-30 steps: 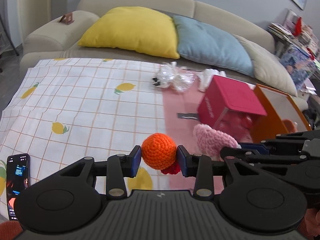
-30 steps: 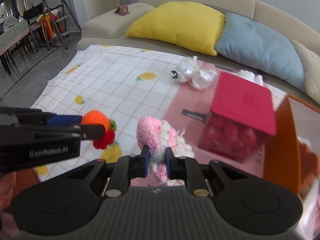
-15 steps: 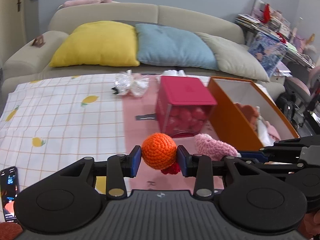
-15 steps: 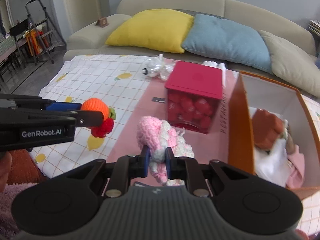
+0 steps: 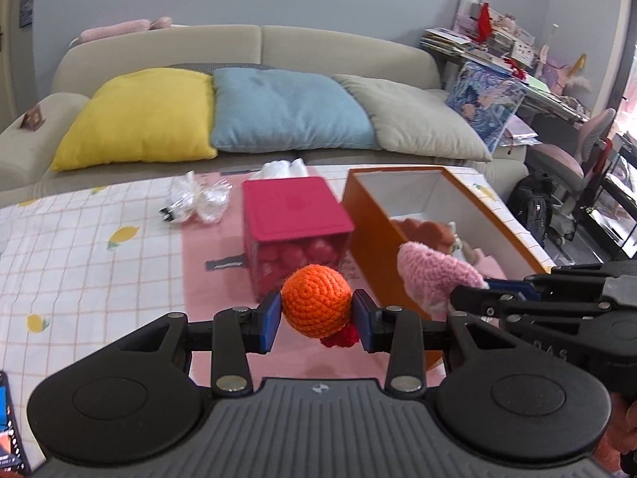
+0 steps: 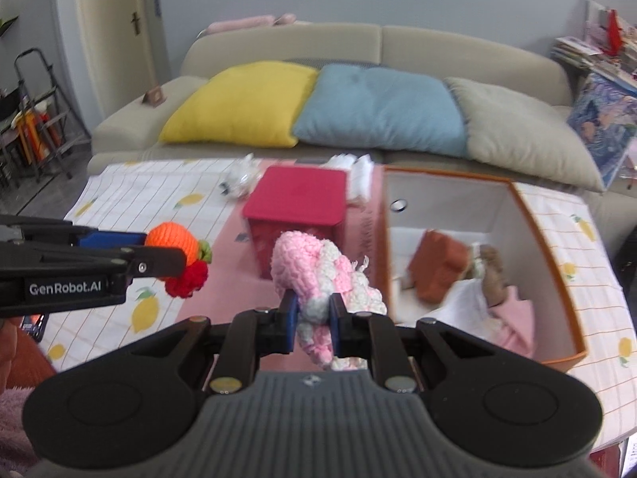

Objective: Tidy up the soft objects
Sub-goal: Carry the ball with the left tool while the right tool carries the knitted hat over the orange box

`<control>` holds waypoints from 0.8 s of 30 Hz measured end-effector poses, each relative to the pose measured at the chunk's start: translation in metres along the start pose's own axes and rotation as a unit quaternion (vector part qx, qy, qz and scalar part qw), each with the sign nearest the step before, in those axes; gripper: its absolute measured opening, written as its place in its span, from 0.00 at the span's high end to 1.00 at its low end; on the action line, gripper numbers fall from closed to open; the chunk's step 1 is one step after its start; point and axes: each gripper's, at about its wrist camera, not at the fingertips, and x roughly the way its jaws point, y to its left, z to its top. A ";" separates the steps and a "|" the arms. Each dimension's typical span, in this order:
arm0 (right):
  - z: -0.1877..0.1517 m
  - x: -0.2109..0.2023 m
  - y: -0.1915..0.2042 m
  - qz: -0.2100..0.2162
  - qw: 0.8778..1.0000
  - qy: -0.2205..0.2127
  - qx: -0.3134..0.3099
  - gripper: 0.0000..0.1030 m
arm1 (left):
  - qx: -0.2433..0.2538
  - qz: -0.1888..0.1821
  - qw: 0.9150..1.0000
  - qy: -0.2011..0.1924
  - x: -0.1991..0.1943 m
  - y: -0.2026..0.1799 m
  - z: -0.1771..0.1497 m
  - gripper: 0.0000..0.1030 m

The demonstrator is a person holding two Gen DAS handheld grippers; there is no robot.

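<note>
Carry step: left gripper (image 5: 317, 320) pinching the orange crochet ball (image 5: 316, 300), right gripper (image 6: 311, 323) pinching the pink crochet toy (image 6: 318, 275), both aloft beside the orange box (image 6: 557, 263); next, over its open top, release.

Soft daylight, slight blur, fisheye-warped edges

Orange ball (image 5: 316, 306): crocheted yarn, matt, ribbed stitches showing. Pink toy (image 6: 314, 279): fluffy knitted yarn, pink and white, looking rough. Left tongs (image 5: 317, 320): matt black plastic, blue pads, metal rivets glinting. Orange box (image 6: 533, 247): smooth board, white inside. Red box (image 5: 296, 209): matt lid, glossy clear walls. Table (image 5: 99, 255): wearing checked cloth.
</note>
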 end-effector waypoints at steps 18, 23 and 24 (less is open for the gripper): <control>0.034 -0.003 -0.122 -0.081 0.995 -0.042 0.046 0.86 | 0.087 -0.071 0.994 -0.009 0.065 -0.099 0.070 0.58; 0.047 0.017 -0.146 -0.087 0.995 -0.038 0.035 0.86 | 0.105 -0.090 0.990 0.011 0.097 -0.120 0.087 0.58; 0.050 0.023 -0.149 -0.088 0.995 -0.036 0.033 0.86 | 0.107 -0.092 0.990 0.016 0.105 -0.124 0.090 0.58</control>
